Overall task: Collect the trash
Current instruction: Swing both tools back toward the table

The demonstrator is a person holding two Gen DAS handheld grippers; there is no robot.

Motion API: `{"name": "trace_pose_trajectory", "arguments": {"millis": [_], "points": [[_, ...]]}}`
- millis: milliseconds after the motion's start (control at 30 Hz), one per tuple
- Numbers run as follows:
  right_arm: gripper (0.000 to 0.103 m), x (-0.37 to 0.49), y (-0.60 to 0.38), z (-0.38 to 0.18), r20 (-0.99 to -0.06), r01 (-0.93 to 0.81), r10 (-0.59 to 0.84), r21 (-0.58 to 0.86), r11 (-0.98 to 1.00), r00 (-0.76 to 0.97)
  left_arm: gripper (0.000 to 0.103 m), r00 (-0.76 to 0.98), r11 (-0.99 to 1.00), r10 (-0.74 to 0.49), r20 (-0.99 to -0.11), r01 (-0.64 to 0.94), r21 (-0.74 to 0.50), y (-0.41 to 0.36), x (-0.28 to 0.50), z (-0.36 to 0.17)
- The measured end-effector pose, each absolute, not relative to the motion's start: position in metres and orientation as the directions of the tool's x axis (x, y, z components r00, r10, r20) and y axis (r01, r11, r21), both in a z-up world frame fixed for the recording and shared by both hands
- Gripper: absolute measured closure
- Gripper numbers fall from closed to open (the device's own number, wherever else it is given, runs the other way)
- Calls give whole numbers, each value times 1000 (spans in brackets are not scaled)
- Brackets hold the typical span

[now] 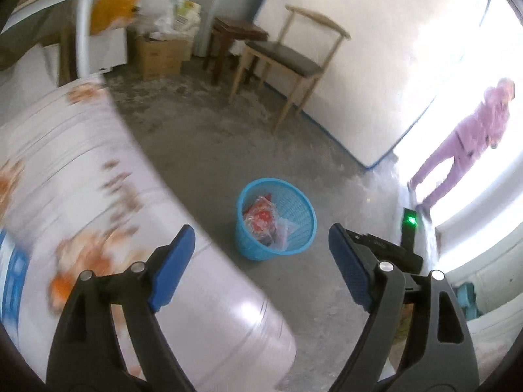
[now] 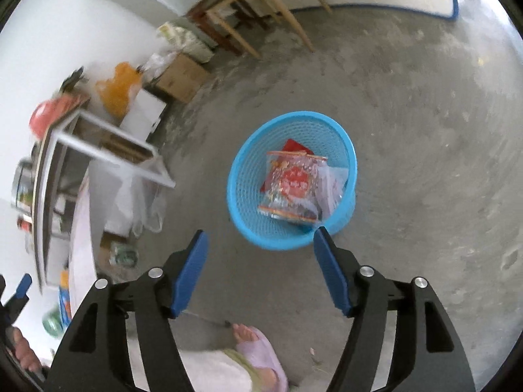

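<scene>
A blue mesh basket [image 1: 295, 245] stands on the concrete floor and holds red and clear plastic wrappers [image 1: 261, 219]. In the right wrist view the basket [image 2: 242, 196] lies just ahead of my fingers, with the wrappers [image 2: 292, 184] inside it. My left gripper [image 1: 261, 258] is open and empty, above the edge of a table [image 1: 98, 196] covered in a white patterned cloth. My right gripper [image 2: 260, 261] is open and empty, held above the floor near the basket's rim.
A wooden chair [image 1: 284, 55], a dark stool [image 1: 235, 32] and a cardboard box [image 1: 160, 55] stand along the far wall. A person in pink [image 1: 470, 137] stands at the bright doorway. A white shelf frame [image 2: 98, 150] and bags stand left of the basket. My foot [image 2: 255, 343] is below.
</scene>
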State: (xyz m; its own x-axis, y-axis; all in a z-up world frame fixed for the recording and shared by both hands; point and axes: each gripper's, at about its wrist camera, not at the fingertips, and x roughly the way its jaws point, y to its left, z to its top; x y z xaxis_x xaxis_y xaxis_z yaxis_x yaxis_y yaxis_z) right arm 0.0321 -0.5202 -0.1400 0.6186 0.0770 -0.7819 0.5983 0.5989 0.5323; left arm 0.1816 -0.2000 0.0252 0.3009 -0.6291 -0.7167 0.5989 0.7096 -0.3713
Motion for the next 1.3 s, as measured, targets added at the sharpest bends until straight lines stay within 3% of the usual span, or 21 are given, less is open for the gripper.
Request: {"name": "trace_pose_trajectory", "arguments": {"millis": [367, 567, 833, 1300], "points": [[33, 36, -435, -31, -699, 432, 119, 556, 710, 705, 19, 577, 833, -551, -602, 426, -354, -34, 103, 43], [33, 92, -344, 16, -668, 246, 244, 550, 798, 703, 19, 671, 903, -423, -609, 257, -345, 47, 84, 31], [33, 139, -221, 24, -695, 47, 425, 549, 834, 580, 19, 739, 928, -307, -600, 93, -361, 123, 66, 6], [33, 198, -145, 15, -709, -6, 528, 595, 804, 467, 19, 731, 900, -356, -582, 100, -425, 143, 136, -23]]}}
